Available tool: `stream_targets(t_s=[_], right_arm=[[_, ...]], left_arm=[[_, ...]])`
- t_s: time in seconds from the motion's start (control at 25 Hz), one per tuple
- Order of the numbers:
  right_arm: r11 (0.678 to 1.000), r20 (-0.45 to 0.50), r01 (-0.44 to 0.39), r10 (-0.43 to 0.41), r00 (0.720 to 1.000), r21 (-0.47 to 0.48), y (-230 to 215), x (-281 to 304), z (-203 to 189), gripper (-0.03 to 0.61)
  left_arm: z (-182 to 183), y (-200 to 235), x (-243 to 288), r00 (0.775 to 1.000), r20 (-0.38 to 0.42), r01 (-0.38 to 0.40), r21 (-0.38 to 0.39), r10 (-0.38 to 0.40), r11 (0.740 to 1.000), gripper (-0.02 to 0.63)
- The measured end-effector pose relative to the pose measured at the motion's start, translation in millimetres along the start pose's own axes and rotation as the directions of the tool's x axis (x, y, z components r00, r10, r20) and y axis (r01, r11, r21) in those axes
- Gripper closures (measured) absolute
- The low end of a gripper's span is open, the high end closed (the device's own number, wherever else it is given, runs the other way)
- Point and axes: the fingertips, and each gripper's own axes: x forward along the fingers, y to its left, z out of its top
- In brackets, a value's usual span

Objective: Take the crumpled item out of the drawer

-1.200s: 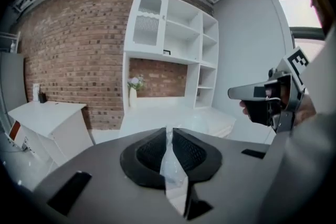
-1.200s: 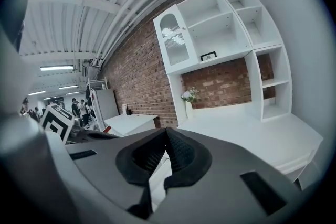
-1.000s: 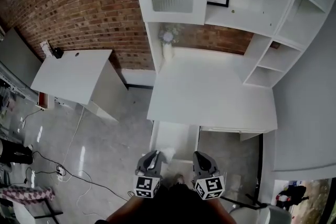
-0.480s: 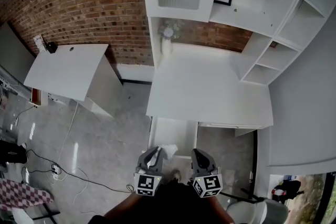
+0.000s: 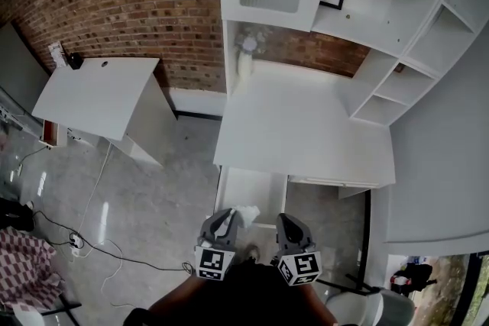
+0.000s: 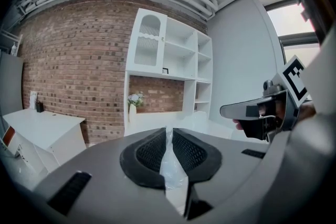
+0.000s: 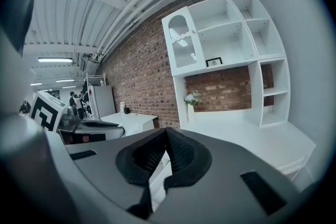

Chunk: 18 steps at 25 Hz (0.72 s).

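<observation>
1. Crumpled item, thin and white, is pinched between the jaws of the left gripper, over the front end of the open drawer.
2. Over the last second the pinch has held, and the gripper has hardly moved.
3. Right gripper has its jaws pressed together on nothing.
4. The left gripper view looks across the desk, so the item is probably clear of the drawer.
</observation>
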Motion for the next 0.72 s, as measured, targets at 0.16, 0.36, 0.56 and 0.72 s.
stream_targets(t_s=[0.16, 0.36, 0.56, 0.72], right_arm=[[1.000, -0.001, -0.003, 0.003, 1.000, -0.006, 4.2, 0.3, 0.7, 0.565], [1.000, 0.000, -0.003, 0.003, 1.000, -0.009, 8.3, 0.8, -0.4, 0.565], [1.000, -0.001, -0.006, 0.006, 1.000, -0.014, 15.1, -2.6, -1.5, 0.565], [1.000, 0.002, -0.005, 0.005, 1.000, -0.017, 17.7, -5.8, -0.6, 0.565]], left_arm=[[1.3, 1.5, -3.7, 1.000, 0.005, -0.004, 0.003, 0.004, 1.000, 0.555], [-1.0, 3.9, -7.3, 1.000, 0.005, -0.004, 0.002, 0.004, 1.000, 0.555], [-3.0, 4.3, -13.3, 1.000, 0.004, -0.005, -0.003, 0.005, 1.000, 0.555], [-4.1, 4.2, -16.5, 1.000, 0.001, -0.007, -0.007, 0.007, 1.000, 0.555]])
